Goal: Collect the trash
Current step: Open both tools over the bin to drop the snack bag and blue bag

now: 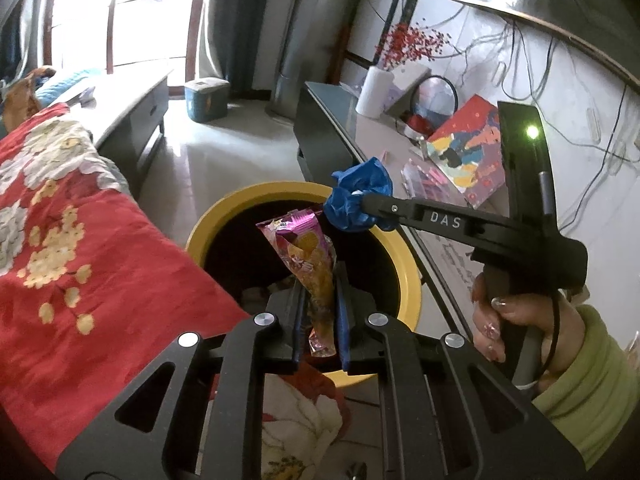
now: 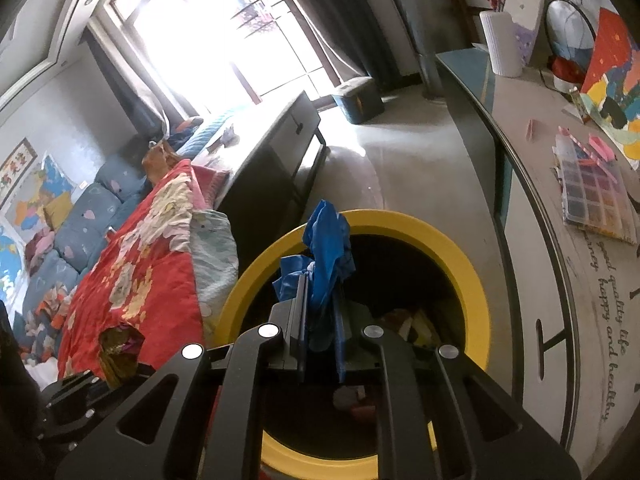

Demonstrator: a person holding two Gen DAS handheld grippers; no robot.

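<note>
Both loads hang over the bin (image 1: 404, 264): my left gripper (image 1: 318, 300) clenches the wrapper (image 1: 308, 252) upright, my right gripper (image 2: 320, 316) the blue bag (image 2: 328, 248).

The left claw (image 1: 320, 300) covered the near part of the bin (image 1: 224, 216), and the wrapper's (image 1: 308, 256) lower end was hidden between its fingers. Trash in the bin's dark bottom (image 2: 408, 324) was too dim to identify. The counter (image 2: 532, 264) ran off the right edge.
</note>
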